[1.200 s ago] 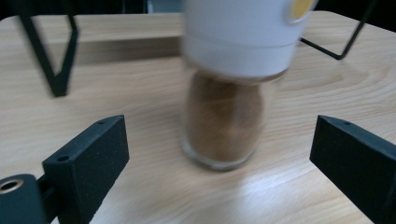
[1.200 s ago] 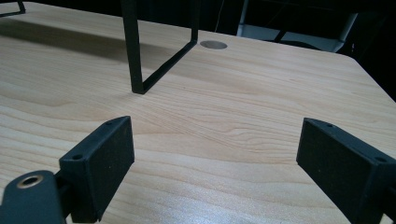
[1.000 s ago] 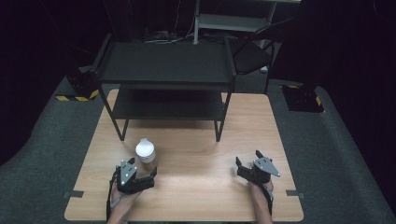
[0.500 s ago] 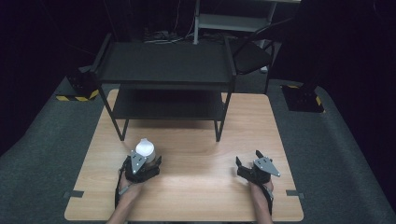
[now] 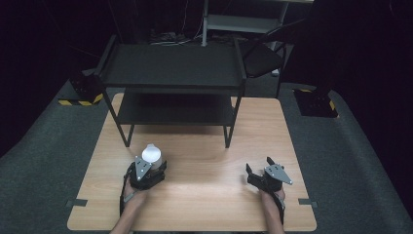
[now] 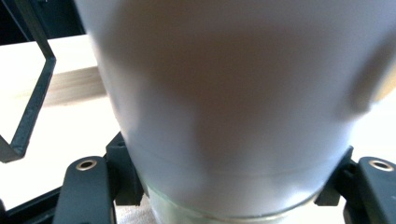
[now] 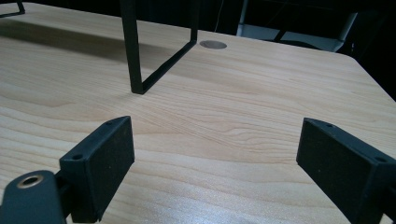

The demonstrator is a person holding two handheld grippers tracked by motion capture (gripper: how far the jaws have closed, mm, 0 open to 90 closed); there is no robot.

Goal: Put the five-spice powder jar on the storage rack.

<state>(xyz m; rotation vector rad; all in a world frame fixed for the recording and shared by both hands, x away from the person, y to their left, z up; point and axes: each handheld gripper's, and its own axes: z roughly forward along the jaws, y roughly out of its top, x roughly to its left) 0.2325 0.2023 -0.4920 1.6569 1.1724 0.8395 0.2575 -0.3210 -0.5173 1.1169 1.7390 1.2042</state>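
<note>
On the light wooden table [image 5: 204,161], one black two-tier metal rack [image 5: 173,83] stands beyond one white plastic cup [image 5: 151,154]. The left gripper [image 5: 148,168] has just closed onto it; the right gripper [image 5: 258,168] gapes empty.

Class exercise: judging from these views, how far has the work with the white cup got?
Done: the left gripper has just closed on the white cup. In hand: the cup, apparently not yet lifted off the table. Left: carrying it, perhaps to the black shelf. The right gripper rests open, idle.
</note>
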